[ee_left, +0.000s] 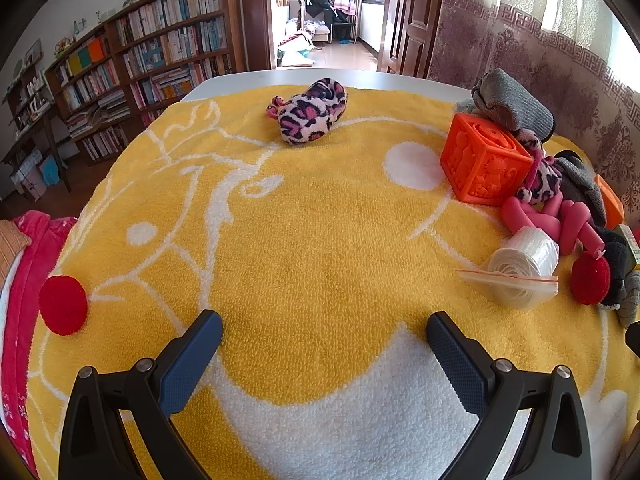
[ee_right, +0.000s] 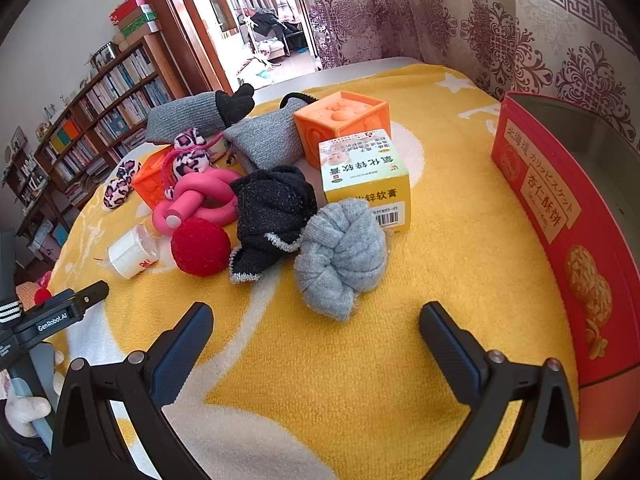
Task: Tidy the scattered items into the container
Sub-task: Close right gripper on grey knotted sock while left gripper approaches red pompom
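On the far left of the yellow towel (ee_left: 320, 240) that covers the bench, a red pom-pom (ee_left: 63, 305) lies alone near the edge, and a leopard-print plush (ee_left: 312, 111) sits well apart toward the far side. The left tongs (ee_left: 324, 330) are held spread over bare towel, nothing between them.

Further right the clutter is gathered — a bagged white roll (ee_right: 134, 251), a second red pom-pom (ee_right: 201, 246), a knotted pink foam tube (ee_right: 200, 202), a black sock (ee_right: 272, 216), a rolled grey sock (ee_right: 340, 252), a yellow ointment box (ee_right: 366, 178) and an orange embossed cube (ee_right: 344, 122), most of them touching or overlapping. The right tongs (ee_right: 316, 326) are likewise spread and empty, just short of the rolled grey sock.

At the far right the container, a red biscuit tin (ee_right: 560, 216), stands open on the towel.

The grey sock is judged the likeliest first pick, being nearest the right tongs and close to the tin. It would be best taken across its thick middle — a soft roll can be squeezed firmly — and lifted clear before being carried over the tin's wall, so that the black sock touching it is not dragged along.
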`<state>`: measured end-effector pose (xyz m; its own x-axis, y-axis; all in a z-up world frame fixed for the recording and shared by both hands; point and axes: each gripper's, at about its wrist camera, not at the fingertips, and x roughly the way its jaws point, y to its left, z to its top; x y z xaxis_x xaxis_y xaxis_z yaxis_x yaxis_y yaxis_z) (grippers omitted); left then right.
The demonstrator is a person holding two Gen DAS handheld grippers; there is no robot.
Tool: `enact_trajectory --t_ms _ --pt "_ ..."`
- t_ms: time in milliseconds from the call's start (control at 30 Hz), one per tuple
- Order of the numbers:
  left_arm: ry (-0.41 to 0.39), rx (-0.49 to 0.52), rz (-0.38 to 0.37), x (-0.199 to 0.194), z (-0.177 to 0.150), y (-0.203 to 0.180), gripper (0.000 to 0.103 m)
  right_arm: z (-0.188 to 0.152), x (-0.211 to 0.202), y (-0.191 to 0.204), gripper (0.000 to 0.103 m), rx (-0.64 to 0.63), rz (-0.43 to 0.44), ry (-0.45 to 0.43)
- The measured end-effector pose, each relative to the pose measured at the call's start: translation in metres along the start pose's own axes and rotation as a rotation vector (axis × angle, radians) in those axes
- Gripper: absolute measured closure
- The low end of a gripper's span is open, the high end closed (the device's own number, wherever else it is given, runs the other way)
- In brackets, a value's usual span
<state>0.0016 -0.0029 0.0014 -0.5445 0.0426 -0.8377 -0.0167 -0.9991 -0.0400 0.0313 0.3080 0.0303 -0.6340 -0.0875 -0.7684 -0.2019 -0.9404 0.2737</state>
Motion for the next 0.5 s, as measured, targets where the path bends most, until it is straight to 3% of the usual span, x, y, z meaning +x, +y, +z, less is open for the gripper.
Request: enact_trajectory --t_ms 133,300,433,500 --pt "-0.027 -0.050 -0.042 -0.007 -0.001 0.009 0.000 0.002 -0.008 0.005 0.000 -0.007 0.032 -0.054" --pt "-0.146 -0.077 0.015 -0.033 0.000 0.014 0.000 0.002 -0.011 0.003 0.003 0.019 -0.014 -0.089" --pt "-0.238 -0.072 0.067 -0.055 0.001 0.017 0.000 0.003 -0.008 -0.009 0.024 0.049 -0.030 -0.079" --pt "-0.251 -0.081 0.079 -0.058 0.003 0.021 0.000 0.002 -0.004 -0.012 0.028 0.057 -0.028 -0.062"
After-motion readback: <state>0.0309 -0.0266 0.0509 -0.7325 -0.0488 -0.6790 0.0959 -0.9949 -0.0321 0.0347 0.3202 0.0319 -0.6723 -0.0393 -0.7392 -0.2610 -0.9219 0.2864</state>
